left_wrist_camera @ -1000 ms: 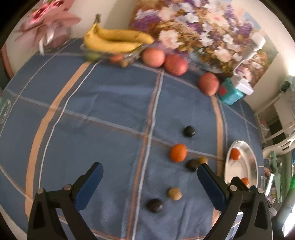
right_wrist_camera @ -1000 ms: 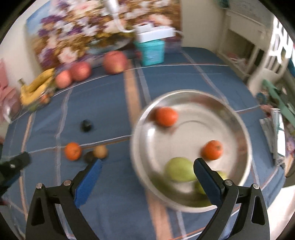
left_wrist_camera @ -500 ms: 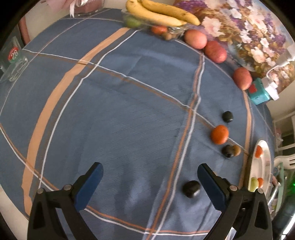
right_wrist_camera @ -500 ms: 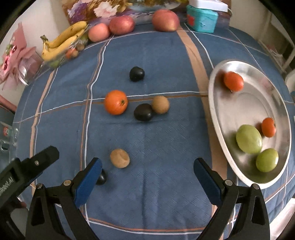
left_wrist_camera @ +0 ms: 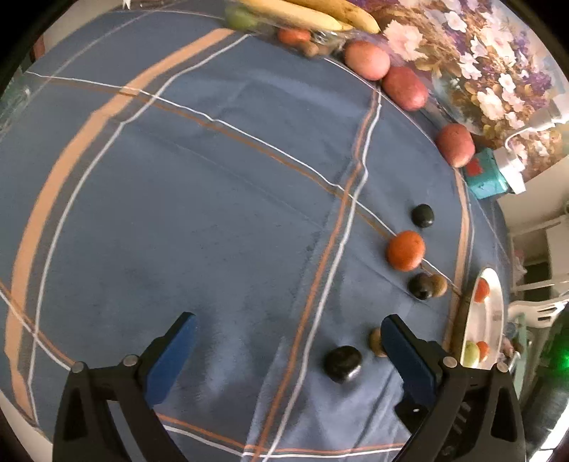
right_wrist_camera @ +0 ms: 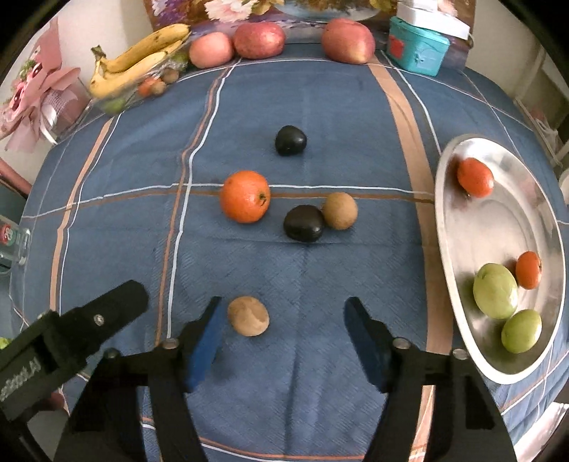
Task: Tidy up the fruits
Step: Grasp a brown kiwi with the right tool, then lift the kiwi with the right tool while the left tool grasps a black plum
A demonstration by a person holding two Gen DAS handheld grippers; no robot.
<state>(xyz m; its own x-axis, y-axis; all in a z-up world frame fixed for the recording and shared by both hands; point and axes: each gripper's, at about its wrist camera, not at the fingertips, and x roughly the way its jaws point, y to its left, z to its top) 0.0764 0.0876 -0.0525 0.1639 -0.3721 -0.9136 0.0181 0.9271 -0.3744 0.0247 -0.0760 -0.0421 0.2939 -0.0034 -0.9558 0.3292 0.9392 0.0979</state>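
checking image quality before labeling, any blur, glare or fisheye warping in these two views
Left wrist view: soft motion blur on the bananas and cloth stripes, strong fisheye bending of the tablecloth lines, a green light flare at the right edge. Right wrist view: mostly sharp, orange crisp; bright reflections on the metal plate; bananas slightly smeared, edges curved.
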